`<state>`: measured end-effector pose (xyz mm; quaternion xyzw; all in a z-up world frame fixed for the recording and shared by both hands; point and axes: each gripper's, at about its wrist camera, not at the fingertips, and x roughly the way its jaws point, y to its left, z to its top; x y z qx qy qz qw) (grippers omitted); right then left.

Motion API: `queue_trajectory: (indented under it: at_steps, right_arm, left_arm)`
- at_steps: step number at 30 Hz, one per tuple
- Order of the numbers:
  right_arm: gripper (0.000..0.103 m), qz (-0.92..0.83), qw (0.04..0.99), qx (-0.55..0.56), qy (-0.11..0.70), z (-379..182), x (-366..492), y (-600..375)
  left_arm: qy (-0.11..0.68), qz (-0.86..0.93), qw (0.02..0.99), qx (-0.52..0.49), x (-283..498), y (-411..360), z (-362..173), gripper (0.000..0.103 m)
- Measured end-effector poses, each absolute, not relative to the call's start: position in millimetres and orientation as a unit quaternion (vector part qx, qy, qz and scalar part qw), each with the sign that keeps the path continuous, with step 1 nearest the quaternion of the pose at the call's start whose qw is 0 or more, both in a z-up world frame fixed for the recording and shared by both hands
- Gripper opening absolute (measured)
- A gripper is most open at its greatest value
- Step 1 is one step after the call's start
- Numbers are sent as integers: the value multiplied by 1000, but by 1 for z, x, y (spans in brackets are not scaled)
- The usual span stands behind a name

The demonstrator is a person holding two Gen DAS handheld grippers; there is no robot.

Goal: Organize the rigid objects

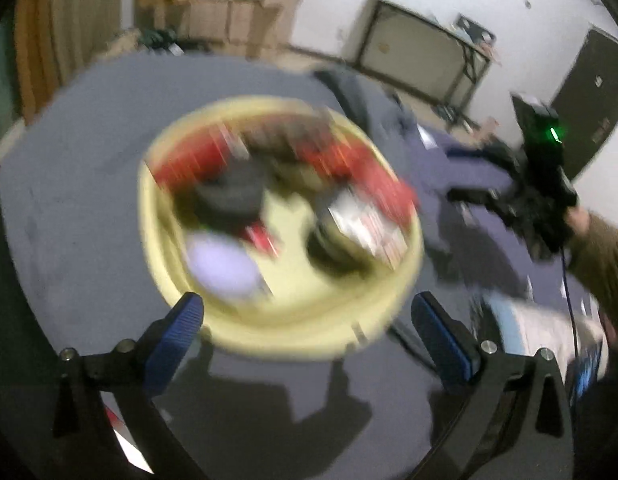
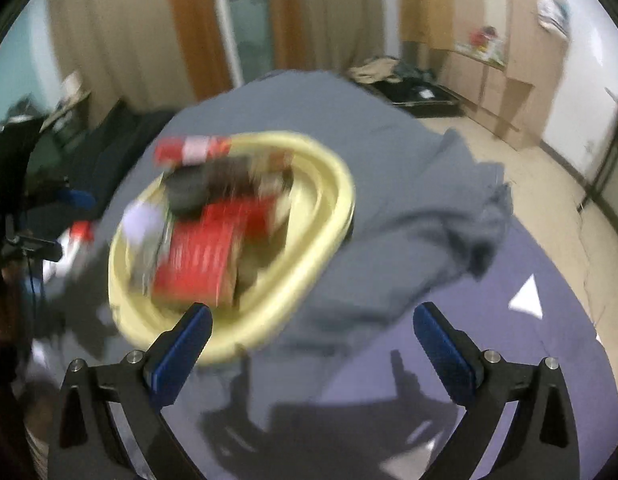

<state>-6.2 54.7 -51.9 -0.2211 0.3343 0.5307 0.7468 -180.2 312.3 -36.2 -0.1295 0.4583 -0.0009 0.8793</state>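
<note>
While both my claws, left (image 1: 307,312) and right (image 2: 311,322), gape empty, the basin (image 1: 413,272) already holds most boxes; little seems left

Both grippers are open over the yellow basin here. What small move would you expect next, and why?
Probably the left gripper lowers toward one item in the yellow basin. Its fingers are spread wide and hold nothing, and the basin lies straight ahead, full of red boxes and dark items. The right gripper is also open but sits off to the basin's side. Blur hides which item is nearest.
</note>
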Motion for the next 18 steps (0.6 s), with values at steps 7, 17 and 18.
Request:
queue_trajectory:
  at_steps: [7, 17, 18]
  right_arm:
    - [103, 548, 712, -282, 336, -90, -24, 59]
    - [103, 558, 698, -304, 331, -119, -28, 105]
    - [103, 551, 708, -291, 333, -122, -27, 106]
  left_arm:
    - [508, 21, 854, -112, -203, 258, -99, 103]
    - [450, 116, 875, -136, -167, 257, -124, 103]
    - [446, 127, 878, -118, -164, 253, -126, 103]
